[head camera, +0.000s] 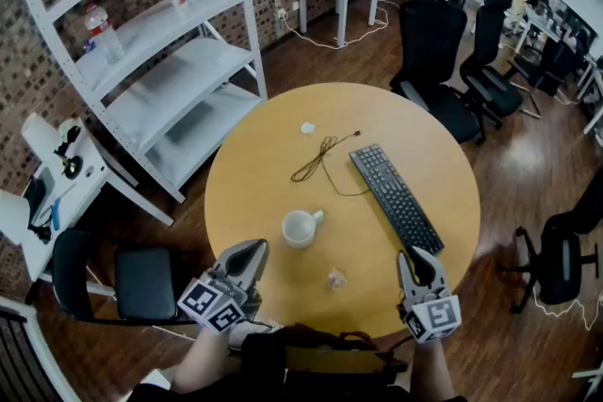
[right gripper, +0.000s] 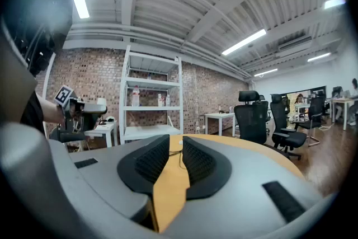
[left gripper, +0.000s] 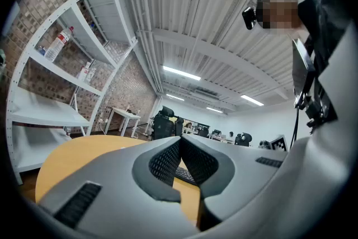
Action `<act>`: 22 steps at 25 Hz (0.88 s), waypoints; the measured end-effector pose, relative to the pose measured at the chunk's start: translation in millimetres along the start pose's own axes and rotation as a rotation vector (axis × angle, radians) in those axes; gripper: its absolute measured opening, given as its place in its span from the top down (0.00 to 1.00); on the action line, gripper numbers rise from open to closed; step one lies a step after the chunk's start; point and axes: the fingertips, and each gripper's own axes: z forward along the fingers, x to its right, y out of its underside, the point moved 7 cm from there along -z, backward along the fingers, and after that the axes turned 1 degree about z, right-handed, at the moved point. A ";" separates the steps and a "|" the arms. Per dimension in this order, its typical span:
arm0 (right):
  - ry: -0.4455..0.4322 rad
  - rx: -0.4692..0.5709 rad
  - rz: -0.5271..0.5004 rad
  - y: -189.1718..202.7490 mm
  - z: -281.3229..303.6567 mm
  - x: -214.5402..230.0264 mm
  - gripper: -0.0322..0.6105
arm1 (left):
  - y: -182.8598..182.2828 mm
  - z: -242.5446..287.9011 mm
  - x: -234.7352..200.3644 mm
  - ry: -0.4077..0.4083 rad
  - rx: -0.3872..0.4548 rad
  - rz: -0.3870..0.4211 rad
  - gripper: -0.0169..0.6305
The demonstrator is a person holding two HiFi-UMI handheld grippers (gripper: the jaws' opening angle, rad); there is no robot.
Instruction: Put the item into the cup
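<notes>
Left gripper (head camera: 252, 249) hovers shut and empty over the table's (head camera: 273, 136) near edge. The right gripper (head camera: 420, 257) is slightly open, also empty. The small crumpled item (head camera: 335, 279) lies on the table near the cup (head camera: 301, 228), not inside it, so picking it up and dropping it in remain.

The left gripper (head camera: 251, 249) and right gripper (head camera: 421, 257) are grey, with black ribbed pads (right gripper: 146, 162) and black-and-white marker cubes (head camera: 209, 304)

Left gripper (left gripper: 180, 139) fingers (left gripper: 165, 162) together over table (left gripper: 84, 154)
</notes>
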 end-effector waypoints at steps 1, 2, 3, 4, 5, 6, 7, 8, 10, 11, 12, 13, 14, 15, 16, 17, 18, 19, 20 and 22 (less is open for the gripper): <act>-0.016 -0.029 -0.009 5.1 6.1 -3.5 0.83 | -0.7 0.6 -2.3 -0.002 0.001 0.002 0.97; -0.033 -0.057 -0.018 10.2 12.1 -7.0 0.83 | -1.5 1.1 -4.7 -0.005 0.002 0.005 0.97; -0.049 -0.083 -0.026 15.3 17.8 -10.7 0.83 | -2.6 1.3 -7.0 -0.009 0.003 0.008 0.97; -0.065 -0.108 -0.031 20.4 22.8 -14.4 0.83 | -3.8 1.0 -9.0 -0.013 0.004 0.011 0.97; -0.081 -0.133 -0.035 25.6 26.9 -18.0 0.83 | -4.4 0.0 -10.6 -0.017 0.003 0.012 0.97; -0.100 -0.157 -0.038 30.8 30.4 -21.4 0.83 | -3.6 -1.9 -11.9 -0.020 -0.002 0.008 0.97; -0.123 -0.180 -0.040 35.7 33.6 -24.7 0.83 | -2.0 -4.4 -13.0 -0.024 -0.009 0.002 0.97; -0.152 -0.203 -0.041 39.8 36.9 -28.1 0.83 | -0.7 -7.2 -14.2 -0.030 -0.015 -0.001 0.97; -0.221 -0.245 -0.047 46.1 43.9 -36.3 0.83 | 0.1 -12.4 -17.1 -0.047 -0.018 -0.003 0.97; -0.260 -0.267 -0.056 49.4 47.5 -41.1 0.83 | -0.3 -14.9 -18.7 -0.058 -0.016 -0.004 0.97; -0.297 -0.291 -0.068 52.9 51.0 -46.1 0.83 | -1.0 -17.5 -20.1 -0.070 -0.011 -0.004 0.97; -0.333 -0.317 -0.078 57.0 54.3 -51.1 0.83 | -1.0 -20.5 -21.3 -0.082 -0.007 -0.007 0.97; -0.365 -0.343 -0.086 62.1 57.4 -55.8 0.83 | 0.3 -24.1 -22.0 -0.093 -0.006 -0.016 0.97; -0.394 -0.371 -0.090 68.3 60.1 -59.9 0.80 | 2.3 -28.2 -22.3 -0.104 -0.004 -0.027 0.97; -0.417 -0.401 -0.093 75.7 62.5 -63.5 0.74 | 4.3 -32.9 -22.3 -0.116 -0.003 -0.036 0.97; -0.436 -0.431 -0.100 83.6 64.6 -66.8 0.74 | 6.0 -38.3 -22.0 -0.130 -0.002 -0.043 0.97; -0.449 -0.461 -0.110 91.6 66.5 -69.9 0.74 | 7.8 -44.4 -21.5 -0.144 -0.002 -0.049 0.97; -0.458 -0.488 -0.120 99.1 68.1 -73.2 0.74 | 9.7 -51.0 -21.2 -0.161 -0.003 -0.054 0.97; -0.465 -0.513 -0.125 105.2 69.9 -76.8 0.74 | 11.7 -57.9 -21.0 -0.178 -0.006 -0.059 0.97; -0.472 -0.555 -0.124 115.5 73.5 -83.2 0.74 | 15.2 -71.2 -21.1 -0.212 -0.010 -0.067 0.97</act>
